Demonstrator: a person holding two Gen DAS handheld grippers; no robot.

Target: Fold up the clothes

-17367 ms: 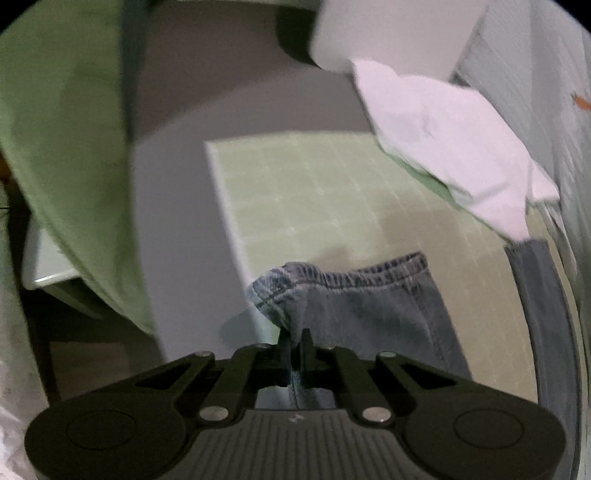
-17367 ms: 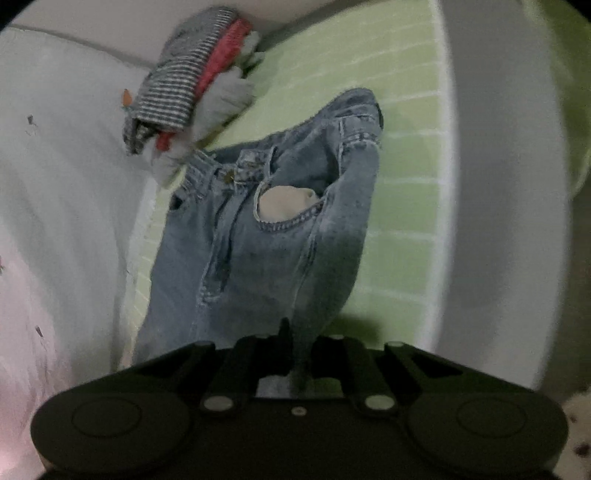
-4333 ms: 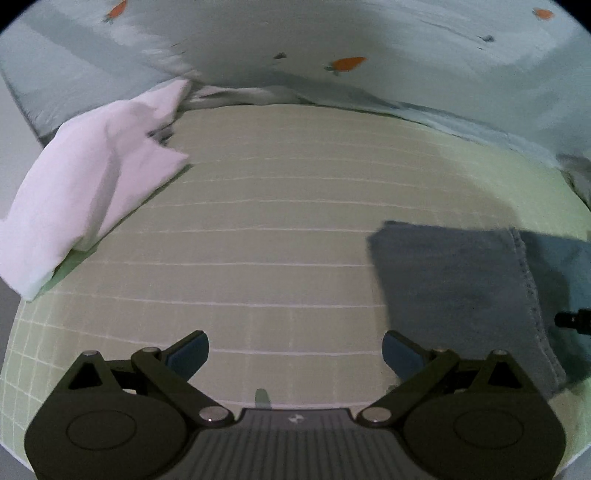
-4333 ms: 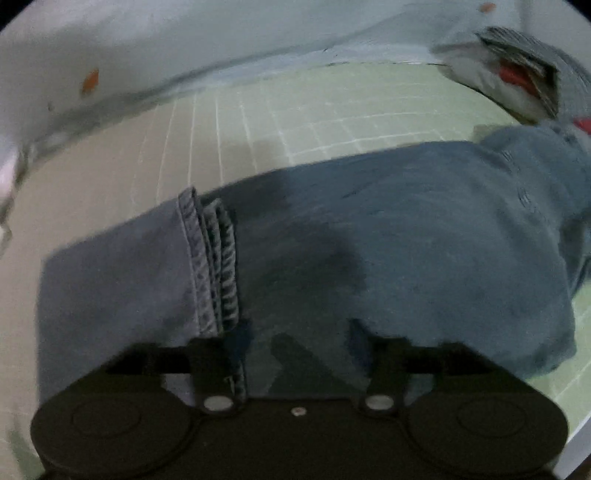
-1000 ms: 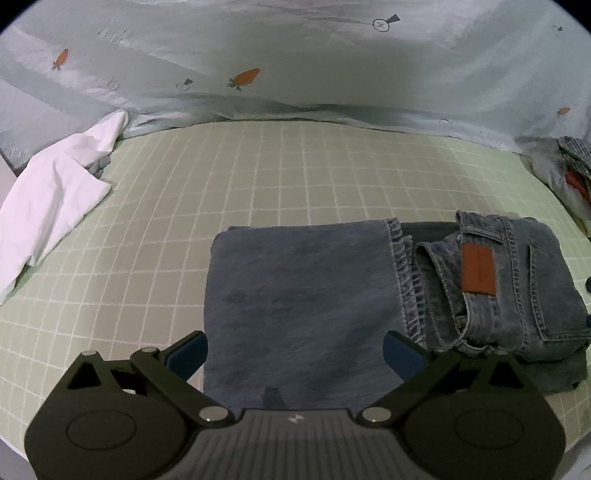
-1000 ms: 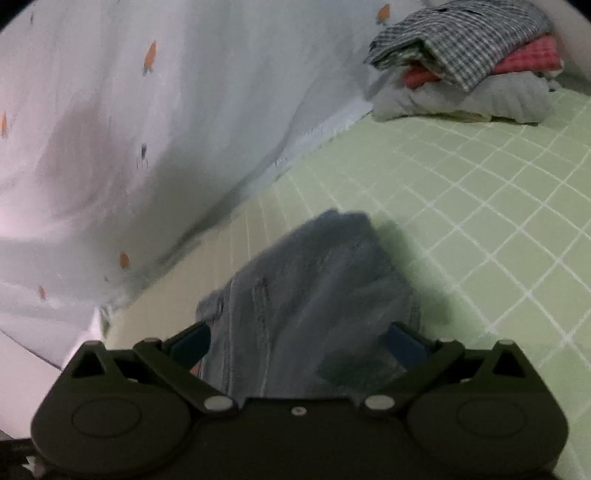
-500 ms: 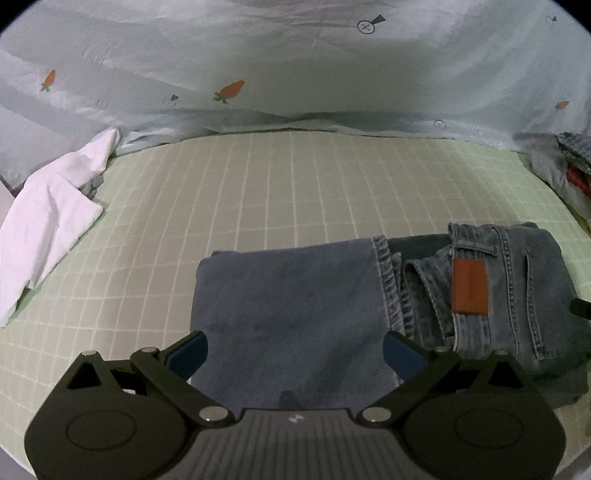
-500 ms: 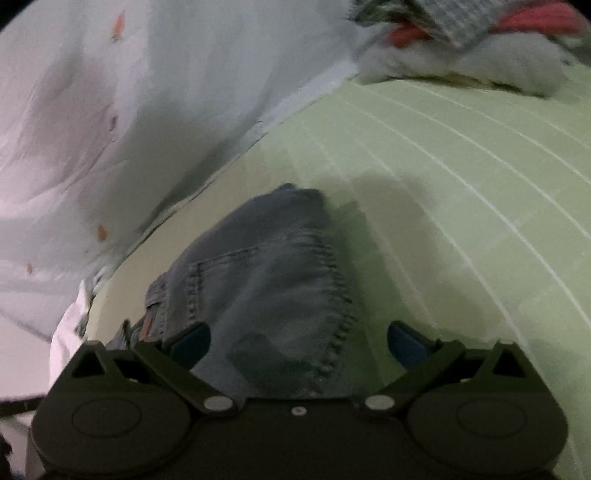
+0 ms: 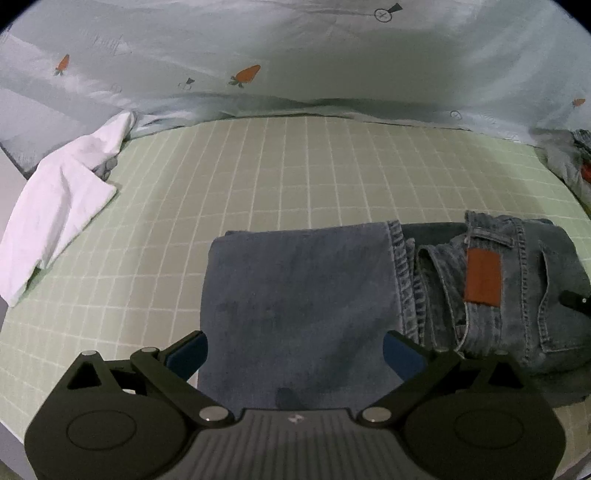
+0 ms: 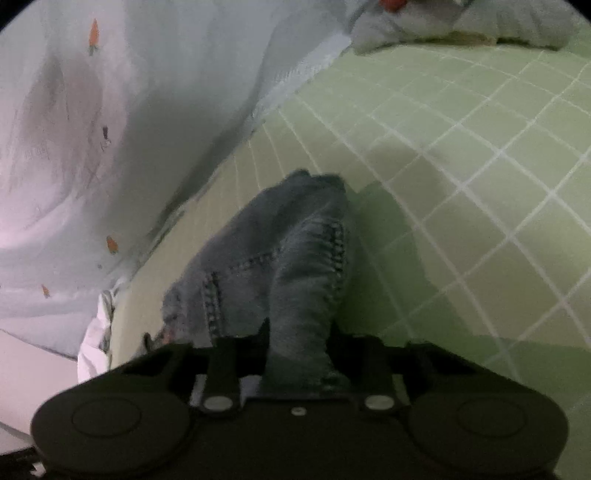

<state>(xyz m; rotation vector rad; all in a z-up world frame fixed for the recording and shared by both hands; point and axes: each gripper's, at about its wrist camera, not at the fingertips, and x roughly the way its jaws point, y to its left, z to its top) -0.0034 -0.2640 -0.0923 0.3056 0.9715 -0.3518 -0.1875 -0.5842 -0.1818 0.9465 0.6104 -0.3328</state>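
So the folded jeans [image 9: 303, 295] are lying on the green checked sheet [image 9: 295, 166] of the bed, sitting in the lower middle and lower right of the left wrist view. The left claw [image 9: 293, 350] is hanging right over the near edge of the folded leg panel with its jaws spread wide, one blue pad [image 9: 186, 352] sitting just off the denim's left edge and the other over the hem stitching, and neither one is pressing on anything. The waistband end with the brown leather patch [image 9: 483, 276] is bunching up at the right of that frame, and a bit of black hardware is poking in at the far right edge beside it. In the right wrist view the right claw [image 10: 299, 343] is closing in, jaws already narrow, with a thick fold of the jeans [image 10: 295, 258] running straight up from between them toward the middle of the frame; the pads look like they're squeezing the denim. A white garment [image 9: 59, 206] is lying at the left edge of the left view, a pile of clothes [image 10: 461, 22] is sitting in the upper right of the right view, and a pale carrot-print cover [image 9: 295, 55] is filling the top behind it all.
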